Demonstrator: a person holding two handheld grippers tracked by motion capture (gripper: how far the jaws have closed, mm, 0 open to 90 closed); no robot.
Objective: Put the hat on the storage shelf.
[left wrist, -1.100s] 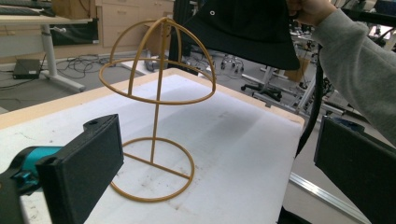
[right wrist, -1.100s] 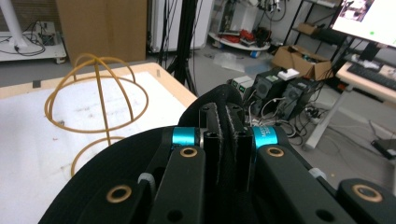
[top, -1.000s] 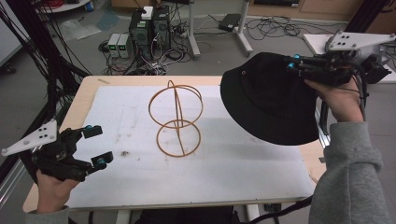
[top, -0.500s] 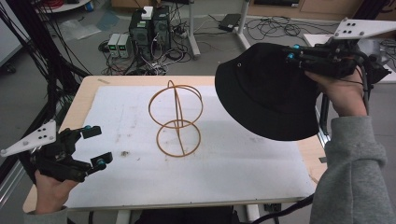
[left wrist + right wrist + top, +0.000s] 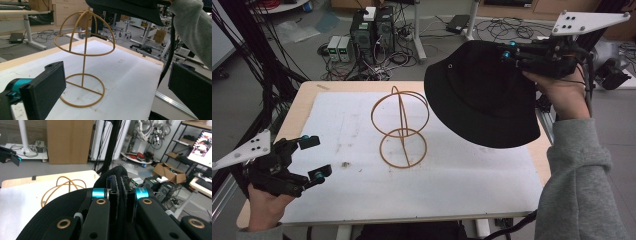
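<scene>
- In the high view, your right tool (image 5: 512, 52) held one black bucket hat (image 5: 479, 95) by its brim, in the air above the right part of the counter (image 5: 302, 100), to the right of the wire stand and higher than its dome.
- The right gripper view showed what the high view could not: the two jaws were clenched tight on a fold of the hat (image 5: 120, 185), with the cloth pressed between the pads.
- That same view also showed your left tool (image 5: 10, 157) far off at the upper left, small and dark.
- The left gripper view showed the jaws of your left tool (image 5: 117, 92) standing wide apart, released, with nothing between them.
- In the high view, your left tool (image 5: 314, 157) was low at the near left corner of the counter, well apart from the stand.
- From the left gripper view, you saw the stand (image 5: 83, 57) from the side: one upright rod, a ring as base, and a dome of hoops on top. The brim of the hat (image 5: 125, 7) hung at the top edge, above and behind the dome, not touching it.
- Counted: one hat, one wire stand (image 5: 401, 127), two tools, one white sheet (image 5: 462, 180) that covered the counter.
</scene>
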